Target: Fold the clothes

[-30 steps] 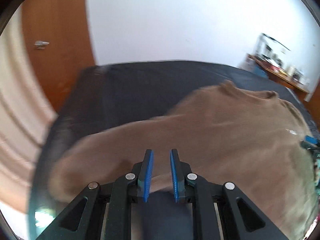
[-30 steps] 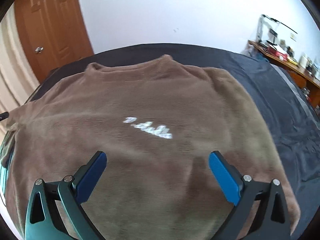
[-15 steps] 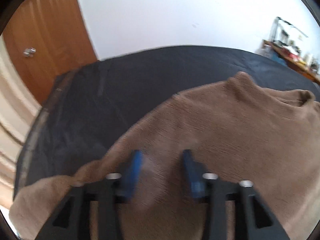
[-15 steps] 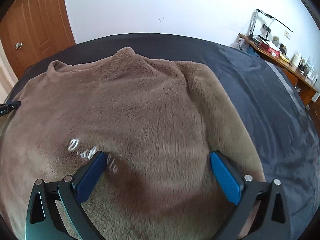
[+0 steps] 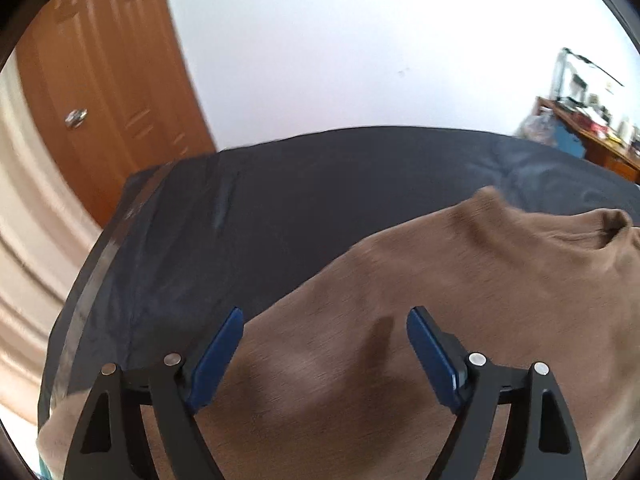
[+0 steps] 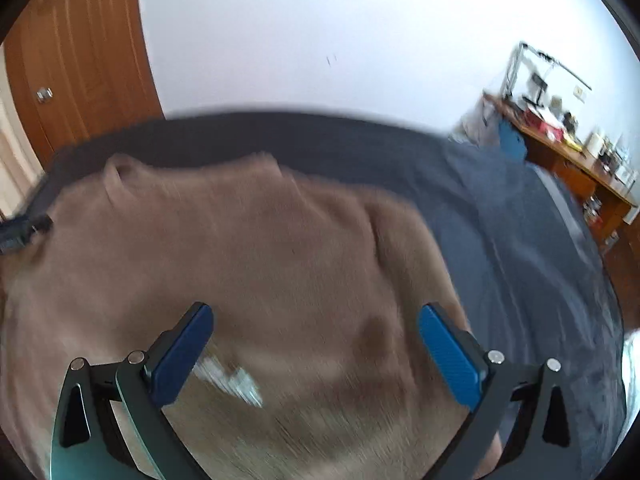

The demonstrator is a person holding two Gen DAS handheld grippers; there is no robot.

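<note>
While both views smear with motion blur, the left gripper (image 5: 324, 354) hangs over the brown sweater (image 5: 460, 300), jaws wide apart and holding nothing. A second ago those jaws were nearly together with a fold of fabric between them; now they are spread, the cloth lying loose beneath. The right gripper (image 6: 316, 356) is just as wide apart, empty, above the sweater's chest, as it was a second ago. Between its fingers sits the white lettering (image 6: 232, 380), too blurred to read; earlier it lay further out ahead. The sweater's lower hem is cut off behind both grippers, and whether the fingertips touch the fleece I cannot tell. Further out, the collar (image 5: 616, 226) opens at the right edge of the left view, and in the right view it shows as a soft bump (image 6: 116, 170). At that view's left rim a dark tip (image 6: 24, 230) pokes in, mostly cropped. The sweater lies flat on the bed (image 5: 320, 200) with its dark cover. Beyond stand the brown door (image 5: 100, 80), the white wall (image 6: 320, 40) and a cluttered worktop (image 6: 560, 152), its items too small to make out.
</note>
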